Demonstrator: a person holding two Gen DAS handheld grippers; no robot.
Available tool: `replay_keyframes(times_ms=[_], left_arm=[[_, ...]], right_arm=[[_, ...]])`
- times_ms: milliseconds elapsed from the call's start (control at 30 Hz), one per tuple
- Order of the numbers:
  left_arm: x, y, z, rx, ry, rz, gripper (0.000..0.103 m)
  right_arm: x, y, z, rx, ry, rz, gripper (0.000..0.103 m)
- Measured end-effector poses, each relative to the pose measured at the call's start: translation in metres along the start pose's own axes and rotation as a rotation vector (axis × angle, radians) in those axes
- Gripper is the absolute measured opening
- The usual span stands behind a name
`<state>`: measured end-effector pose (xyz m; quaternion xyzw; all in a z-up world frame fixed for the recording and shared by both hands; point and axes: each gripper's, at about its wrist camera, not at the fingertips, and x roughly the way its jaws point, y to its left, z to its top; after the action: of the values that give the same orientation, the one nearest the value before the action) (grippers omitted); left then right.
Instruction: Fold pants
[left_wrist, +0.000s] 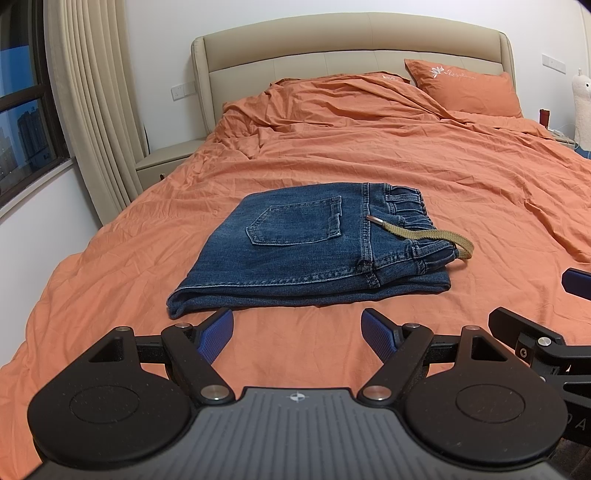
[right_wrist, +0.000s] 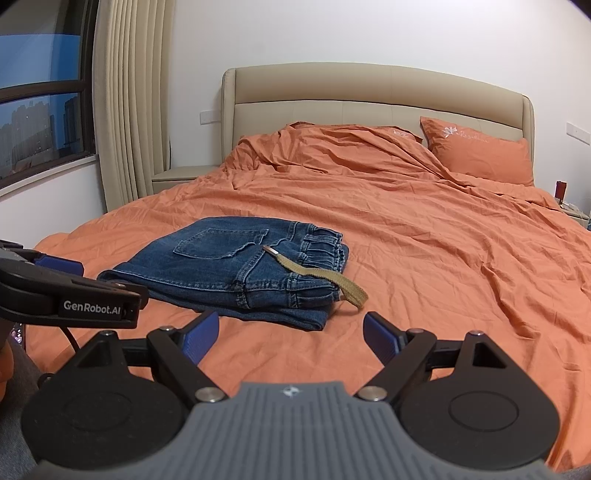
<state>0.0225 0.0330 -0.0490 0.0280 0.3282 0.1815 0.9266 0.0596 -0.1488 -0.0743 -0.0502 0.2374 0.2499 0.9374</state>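
Orange bedding (left_wrist: 424, 166) covers the whole bed and forms the work surface; it is wrinkled, with a pillow (left_wrist: 465, 86) of the same colour against the beige headboard (left_wrist: 332, 48). Blue denim pants (left_wrist: 306, 247) lie near the foot of the bed, already folded into a compact rectangle of several layers, back pocket (left_wrist: 295, 221) uppermost and elastic waistband toward the right. A khaki drawstring (left_wrist: 428, 234) trails loose across the waistband and onto the bedding.

Both tools sit just short of the pants, apart from the fabric. The left gripper (left_wrist: 297, 334) has its jaws spread wide and holds nothing. The right gripper (right_wrist: 291, 332) is likewise spread and empty.

Handling judgement: denim is moderately heavy, soft yet thick, and not slippery; stacked layers resist a shallow pinch. Take hold at the near folded edge or at the stitched waistband seam, where the material is firmest. Tuck the drawstring last; it snags easily.
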Motion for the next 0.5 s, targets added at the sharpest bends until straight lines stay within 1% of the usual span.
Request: replay_keyframes(times_ms=[500], left_arm=[[-0.0001, -0.0034, 0.0013, 0.0, -0.001, -0.003, 0.092]], right_arm=[[0.0004, -0.0012, -0.001, -0.001, 0.004, 0.003, 0.082]])
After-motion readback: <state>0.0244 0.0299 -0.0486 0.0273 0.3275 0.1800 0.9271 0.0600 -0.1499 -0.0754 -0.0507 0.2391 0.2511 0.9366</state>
